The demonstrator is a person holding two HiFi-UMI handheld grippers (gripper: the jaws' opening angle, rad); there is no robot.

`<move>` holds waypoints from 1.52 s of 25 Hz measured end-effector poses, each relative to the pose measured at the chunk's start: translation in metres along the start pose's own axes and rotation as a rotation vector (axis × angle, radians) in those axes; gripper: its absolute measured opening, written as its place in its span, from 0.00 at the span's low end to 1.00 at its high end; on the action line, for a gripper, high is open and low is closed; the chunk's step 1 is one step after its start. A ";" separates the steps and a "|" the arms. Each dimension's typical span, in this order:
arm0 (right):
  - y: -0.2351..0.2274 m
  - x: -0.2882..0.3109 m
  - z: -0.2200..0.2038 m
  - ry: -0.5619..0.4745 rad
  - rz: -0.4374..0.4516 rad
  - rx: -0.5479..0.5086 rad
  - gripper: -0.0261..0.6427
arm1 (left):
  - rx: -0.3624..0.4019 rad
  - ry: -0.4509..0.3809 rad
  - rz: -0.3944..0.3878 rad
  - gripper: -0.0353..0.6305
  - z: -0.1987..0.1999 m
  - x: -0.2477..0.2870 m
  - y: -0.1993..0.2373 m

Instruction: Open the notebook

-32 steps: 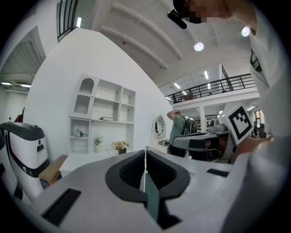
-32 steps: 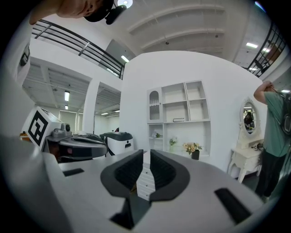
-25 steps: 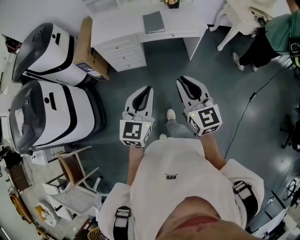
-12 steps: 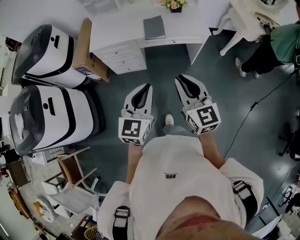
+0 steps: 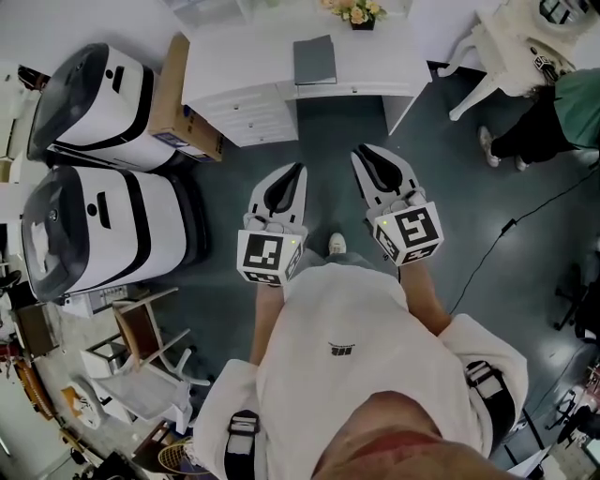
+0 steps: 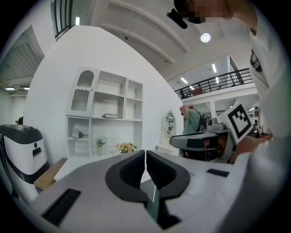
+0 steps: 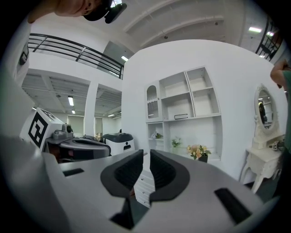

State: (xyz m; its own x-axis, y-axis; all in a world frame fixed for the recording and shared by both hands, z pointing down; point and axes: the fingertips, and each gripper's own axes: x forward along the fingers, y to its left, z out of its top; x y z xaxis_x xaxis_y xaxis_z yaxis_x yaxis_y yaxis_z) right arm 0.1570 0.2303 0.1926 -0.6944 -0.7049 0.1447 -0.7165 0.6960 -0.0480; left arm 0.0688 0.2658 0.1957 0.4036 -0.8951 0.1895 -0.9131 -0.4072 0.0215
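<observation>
A closed grey notebook [image 5: 314, 60] lies on the white desk [image 5: 244, 52] at the top of the head view. Both grippers are held side by side in front of the person, over the dark floor and well short of the desk. The left gripper [image 5: 294, 172] points at the desk with its jaws together and empty [image 6: 145, 154]. The right gripper [image 5: 364, 153] is also empty, with only a thin slit between its jaws [image 7: 145, 154]. In the right gripper view the desk's drawers [image 7: 144, 183] show between the jaws.
Two large white-and-black machines [image 5: 94, 89] [image 5: 98, 230] stand at left, with a cardboard box [image 5: 178, 94] leaning by the desk. A flower pot [image 5: 360, 13] stands on the desk. A person in green [image 5: 562, 108] and a white chair [image 5: 502, 47] are at right. A cable [image 5: 497, 234] crosses the floor.
The desk and notebook have slid down the head view, so they are a little nearer. Both grippers keep the same pose and stay shut.
</observation>
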 end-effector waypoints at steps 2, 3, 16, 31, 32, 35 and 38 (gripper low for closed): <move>-0.007 0.005 -0.002 0.001 0.004 0.004 0.09 | -0.003 0.009 0.007 0.05 -0.003 0.007 0.003; -0.011 0.009 -0.003 0.002 0.006 0.007 0.09 | -0.004 0.012 0.011 0.05 -0.004 0.012 0.005; -0.047 0.067 -0.004 0.018 0.013 0.014 0.08 | -0.009 0.020 0.023 0.05 -0.004 0.066 0.045; -0.083 0.154 -0.012 0.066 -0.053 0.049 0.08 | -0.010 0.069 -0.063 0.05 -0.011 0.137 0.113; -0.085 0.159 -0.012 0.071 -0.061 0.051 0.08 | -0.012 0.071 -0.075 0.05 -0.012 0.142 0.118; -0.093 0.178 -0.015 0.084 -0.088 0.060 0.08 | -0.013 0.075 -0.105 0.05 -0.014 0.159 0.135; -0.100 0.195 -0.021 0.102 -0.117 0.070 0.08 | -0.013 0.087 -0.135 0.05 -0.018 0.175 0.150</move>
State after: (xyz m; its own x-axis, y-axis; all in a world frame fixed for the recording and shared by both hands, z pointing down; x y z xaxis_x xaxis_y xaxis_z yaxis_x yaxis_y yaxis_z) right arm 0.0947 0.0261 0.2465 -0.5979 -0.7607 0.2526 -0.7976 0.5958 -0.0935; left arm 0.0013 0.0512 0.2497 0.5167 -0.8130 0.2684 -0.8518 -0.5198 0.0653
